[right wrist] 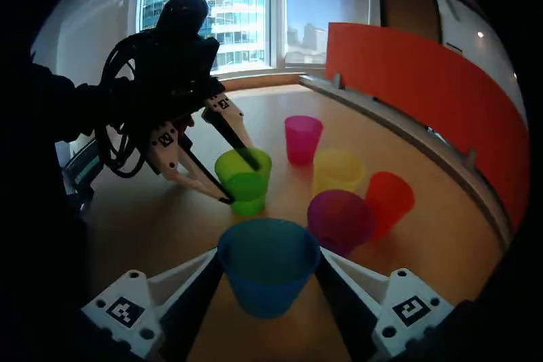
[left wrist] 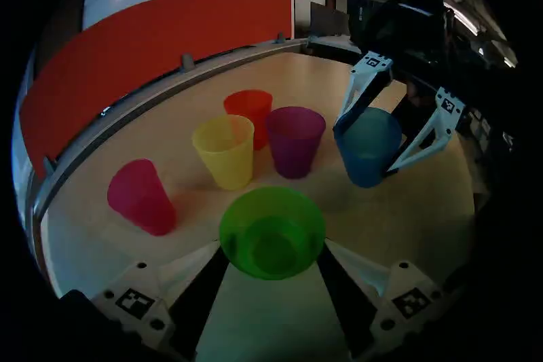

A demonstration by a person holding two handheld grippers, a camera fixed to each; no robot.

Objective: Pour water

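Both translucent: green cup (left wrist: 271,229) clamped by left gripper (left wrist: 273,250) fingers (left wrist: 186,267), blue cup (right wrist: 268,270) by right gripper (right wrist: 268,257).

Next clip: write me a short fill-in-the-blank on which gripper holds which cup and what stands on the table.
1. The left gripper is shut on the ____ cup.
2. The right gripper is shut on the ____ cup.
3. Besides those two, ____ cups stand free on the table.
Missing words: green, the green cup; blue, the blue cup; four, namely the pink cup, yellow cup, orange cup and purple cup.
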